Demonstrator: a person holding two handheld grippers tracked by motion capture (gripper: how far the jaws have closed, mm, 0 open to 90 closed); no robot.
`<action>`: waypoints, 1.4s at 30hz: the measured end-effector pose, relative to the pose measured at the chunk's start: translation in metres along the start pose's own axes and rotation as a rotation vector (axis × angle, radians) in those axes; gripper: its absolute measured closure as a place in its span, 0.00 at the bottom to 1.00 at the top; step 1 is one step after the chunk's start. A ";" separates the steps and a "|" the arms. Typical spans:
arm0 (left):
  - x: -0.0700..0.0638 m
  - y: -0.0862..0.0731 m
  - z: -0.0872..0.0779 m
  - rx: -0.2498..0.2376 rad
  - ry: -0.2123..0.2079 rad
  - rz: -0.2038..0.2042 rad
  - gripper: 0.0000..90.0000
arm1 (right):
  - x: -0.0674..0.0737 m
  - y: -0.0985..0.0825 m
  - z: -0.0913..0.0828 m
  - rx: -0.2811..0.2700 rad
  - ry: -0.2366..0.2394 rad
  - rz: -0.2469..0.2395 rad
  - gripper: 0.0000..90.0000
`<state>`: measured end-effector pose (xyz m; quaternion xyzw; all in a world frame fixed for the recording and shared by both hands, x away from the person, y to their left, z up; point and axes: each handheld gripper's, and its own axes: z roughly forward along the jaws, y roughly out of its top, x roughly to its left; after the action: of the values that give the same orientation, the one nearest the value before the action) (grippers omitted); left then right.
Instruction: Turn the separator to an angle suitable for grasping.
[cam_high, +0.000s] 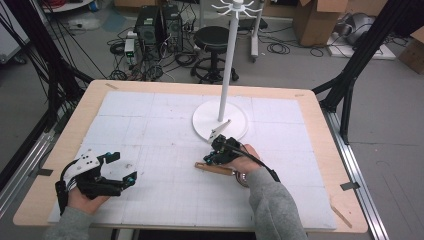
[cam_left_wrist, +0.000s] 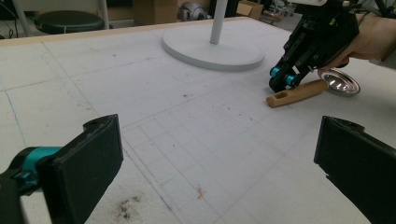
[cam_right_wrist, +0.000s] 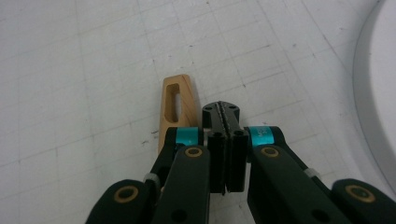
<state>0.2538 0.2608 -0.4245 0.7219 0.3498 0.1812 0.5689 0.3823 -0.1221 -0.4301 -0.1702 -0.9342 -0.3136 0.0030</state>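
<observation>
**Two claws over a white-padded surface, a wooden-handled ladle lying near the stand**

The left claw (cam_high: 121, 167) is hovering at the near left of the surface (cam_high: 65, 145), held in the person's left hand (cam_high: 85, 199). Its jaws are standing wide apart with nothing between them; in the left gripper view only the white gridded mat (cam_left_wrist: 187, 140) is lying in the gap.

The right claw (cam_high: 209, 161) is sitting near the middle of the surface, just in front of the round base of the white stand (cam_high: 220, 120). Its jaws are pressed together and gripping nothing. In the right gripper view they are resting just beside the wooden handle (cam_right_wrist: 173, 109), whose slotted end is pointing away; whether the jaws are touching it cannot be told.

The handle belongs to a small ladle (cam_left_wrist: 308, 88) lying flat on the mat, its wooden handle running to the left and its shiny metal bowl (cam_left_wrist: 339, 81) sitting to the right, beneath the person's right hand (cam_high: 243, 161). The bowl is looking empty as far as it is showing.

Cardboard boxes (cam_high: 315, 20) are standing on the floor beyond the far right of the surface; their contents cannot be made out. No readable writing is appearing on anything.
</observation>
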 end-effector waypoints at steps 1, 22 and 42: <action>0.000 0.000 0.000 0.002 0.001 0.001 0.02 | 0.000 0.000 0.000 0.000 -0.004 -0.008 1.00; 0.005 -0.001 0.006 0.012 -0.003 -0.015 0.02 | 0.005 -0.007 -0.035 -0.115 -0.019 -0.055 0.57; 0.013 -0.002 0.011 0.002 0.002 -0.041 0.02 | 0.013 -0.019 -0.060 0.053 0.041 -0.101 0.33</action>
<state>0.2694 0.2622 -0.4313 0.7149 0.3654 0.1701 0.5713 0.3582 -0.1676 -0.3916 -0.1161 -0.9494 -0.2917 0.0109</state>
